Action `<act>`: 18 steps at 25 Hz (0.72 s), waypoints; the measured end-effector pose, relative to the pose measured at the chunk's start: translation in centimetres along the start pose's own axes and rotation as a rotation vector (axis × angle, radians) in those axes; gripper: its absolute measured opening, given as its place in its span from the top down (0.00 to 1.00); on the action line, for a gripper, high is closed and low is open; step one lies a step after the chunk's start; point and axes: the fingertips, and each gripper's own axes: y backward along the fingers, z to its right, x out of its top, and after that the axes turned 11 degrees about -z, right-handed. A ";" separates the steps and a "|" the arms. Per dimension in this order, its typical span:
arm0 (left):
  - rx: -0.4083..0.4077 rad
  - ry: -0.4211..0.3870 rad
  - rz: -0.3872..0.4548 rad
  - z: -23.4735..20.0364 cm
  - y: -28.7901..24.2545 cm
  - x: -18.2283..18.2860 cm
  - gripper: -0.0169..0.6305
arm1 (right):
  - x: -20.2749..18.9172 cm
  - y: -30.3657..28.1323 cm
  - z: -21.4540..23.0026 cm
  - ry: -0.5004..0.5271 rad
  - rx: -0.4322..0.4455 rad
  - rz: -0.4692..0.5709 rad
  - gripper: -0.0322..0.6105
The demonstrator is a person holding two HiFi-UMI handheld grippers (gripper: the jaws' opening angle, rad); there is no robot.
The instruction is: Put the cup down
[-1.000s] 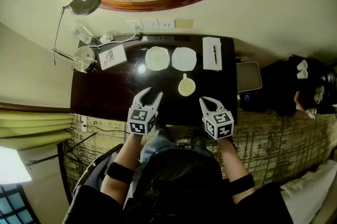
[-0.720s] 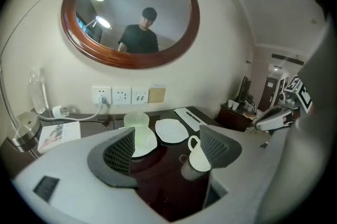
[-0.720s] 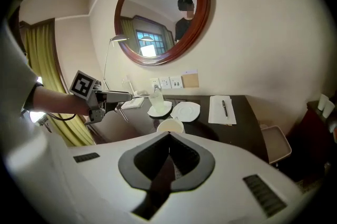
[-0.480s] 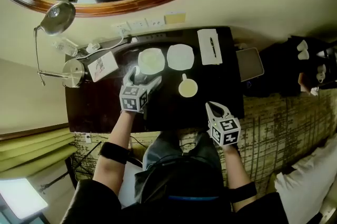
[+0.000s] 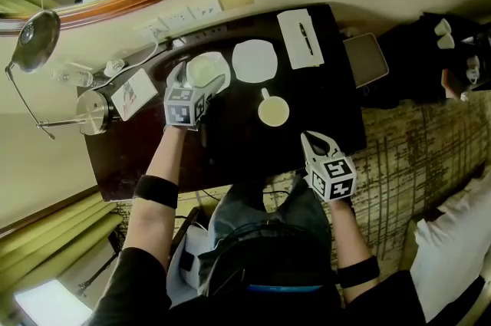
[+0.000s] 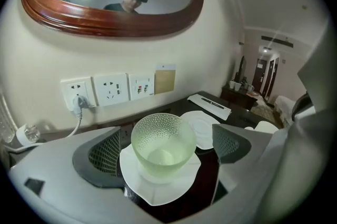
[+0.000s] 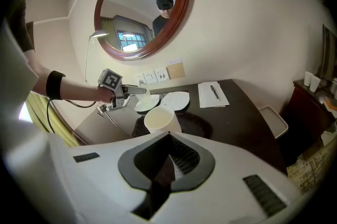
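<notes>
Jaws of the left gripper [image 6: 166,150] are opening around the frosted green glass cup [image 6: 162,136], which is standing upright directly between them on a wavy-edged white saucer [image 6: 158,190] at the dark worktop's [image 5: 230,136] back left, clear of both pads. Farther right, the right gripper [image 5: 313,140] is hovering well apart, jaws together and empty.

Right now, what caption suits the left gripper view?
Left gripper, jaws opening, around a green glass cup on a white saucer.

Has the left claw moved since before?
Yes: the left claw went from the dark desk's near edge forward to the green glass cup, now between its opening jaws.
</notes>
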 end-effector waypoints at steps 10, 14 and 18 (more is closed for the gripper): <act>0.017 -0.052 -0.019 -0.6 -1.2 0.0 0.38 | -0.2 0.3 1.1 -0.018 -0.024 0.004 0.94; 0.016 -0.069 -0.021 -0.2 -0.9 0.3 0.39 | -0.3 0.3 0.9 -0.016 -0.021 0.007 0.94; 0.012 -0.080 -0.017 0.4 -0.4 0.6 0.39 | -0.4 0.3 0.6 -0.012 -0.011 0.008 0.94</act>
